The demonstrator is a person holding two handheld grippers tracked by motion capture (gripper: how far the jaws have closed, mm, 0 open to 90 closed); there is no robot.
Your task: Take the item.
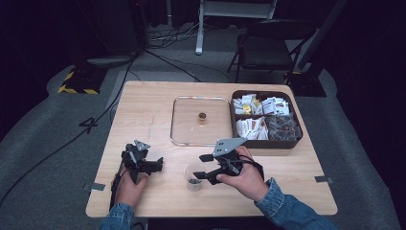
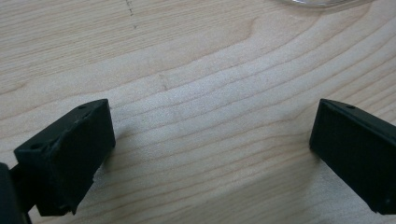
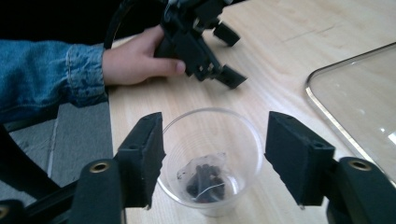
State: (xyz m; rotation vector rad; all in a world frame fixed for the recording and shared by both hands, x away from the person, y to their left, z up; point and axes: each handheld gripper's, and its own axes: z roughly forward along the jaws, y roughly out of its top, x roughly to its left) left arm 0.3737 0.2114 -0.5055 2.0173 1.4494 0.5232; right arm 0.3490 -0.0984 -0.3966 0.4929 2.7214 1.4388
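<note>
Pale wooden worktop carries a clear cup holding a tea bag, flanked by the right gripper, fingers wide, gripping nothing. Left gripper rests open. Closing on the cup seems next.

Dark room, grey carpet w/ cables, black folding chair behind wooden table

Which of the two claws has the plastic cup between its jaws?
The right claw: its open jaws flank the clear cup, which holds a tea bag. The left claw, also open, has only bare table between its jaws.
</note>
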